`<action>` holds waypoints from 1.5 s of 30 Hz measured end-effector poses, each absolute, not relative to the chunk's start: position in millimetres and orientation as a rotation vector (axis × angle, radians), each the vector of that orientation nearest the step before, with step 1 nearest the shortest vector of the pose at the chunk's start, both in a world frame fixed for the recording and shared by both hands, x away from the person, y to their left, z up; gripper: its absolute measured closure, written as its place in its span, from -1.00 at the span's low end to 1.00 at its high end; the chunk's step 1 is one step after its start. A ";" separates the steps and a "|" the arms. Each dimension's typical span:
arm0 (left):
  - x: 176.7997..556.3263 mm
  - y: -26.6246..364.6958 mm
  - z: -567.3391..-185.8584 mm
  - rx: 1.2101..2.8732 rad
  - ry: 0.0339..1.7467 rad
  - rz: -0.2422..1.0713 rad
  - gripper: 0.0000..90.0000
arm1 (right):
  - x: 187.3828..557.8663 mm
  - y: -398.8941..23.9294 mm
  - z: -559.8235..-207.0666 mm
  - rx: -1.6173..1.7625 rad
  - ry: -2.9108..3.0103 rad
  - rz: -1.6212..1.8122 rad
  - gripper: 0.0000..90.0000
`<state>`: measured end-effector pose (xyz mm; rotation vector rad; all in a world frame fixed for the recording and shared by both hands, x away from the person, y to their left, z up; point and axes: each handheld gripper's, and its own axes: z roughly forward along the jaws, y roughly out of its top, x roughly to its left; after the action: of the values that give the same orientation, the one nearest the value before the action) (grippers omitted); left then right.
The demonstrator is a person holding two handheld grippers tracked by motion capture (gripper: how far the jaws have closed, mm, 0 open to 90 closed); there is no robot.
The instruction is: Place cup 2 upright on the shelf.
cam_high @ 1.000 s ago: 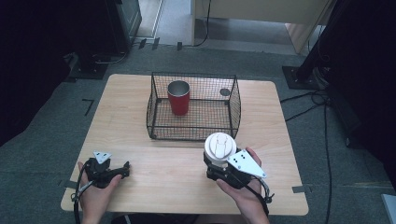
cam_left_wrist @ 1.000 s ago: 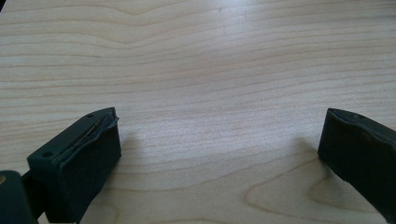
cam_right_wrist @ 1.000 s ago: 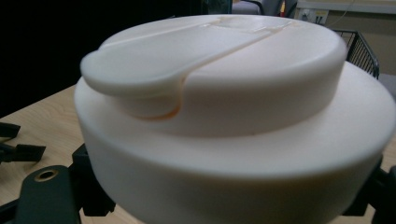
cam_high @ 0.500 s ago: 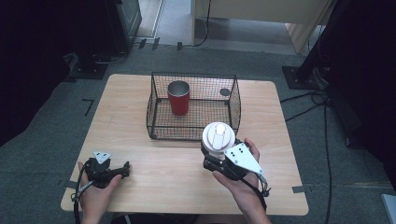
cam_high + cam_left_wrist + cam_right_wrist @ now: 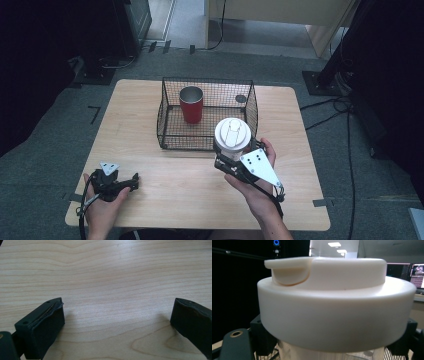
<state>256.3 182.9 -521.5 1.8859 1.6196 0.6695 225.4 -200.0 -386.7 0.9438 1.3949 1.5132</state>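
A person's right gripper [image 5: 231, 159] pinches a white-lidded cup [image 5: 232, 137] by its body just below the lid, holding it upright above the wooden table [image 5: 200, 200]. Directly beyond the gripper stands a black wire basket [image 5: 252, 107], its near wall just behind the cup. Inside the basket, farther off and to the gripper's left, a red cup [image 5: 191, 104] stands upright. In the right gripper view the white lid [image 5: 334, 302] looms close, with a black jaw at each side of the cup's body beneath it. The left gripper [image 5: 131, 182] rests low at the table's near left corner, well apart from the cup, its jaws spread wide over bare wood.
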 end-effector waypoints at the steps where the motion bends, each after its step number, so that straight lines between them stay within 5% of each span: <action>1: 256.3 182.9 -521.6 1.886 1.619 0.670 -1.00 | 226.7 -199.9 -385.1 0.941 1.388 1.517 -0.64; 28: 256.2 183.0 -521.4 1.887 1.620 0.669 -1.00 | 299.3 -198.0 -358.8 0.992 1.290 1.466 -0.64; 45: 256.3 183.0 -521.5 1.887 1.619 0.669 -1.00 | 356.1 -194.0 -383.8 1.090 1.331 1.372 -0.64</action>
<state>256.3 183.0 -521.5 1.8870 1.6195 0.6692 356.1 -194.0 -383.8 1.0903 1.3309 1.3716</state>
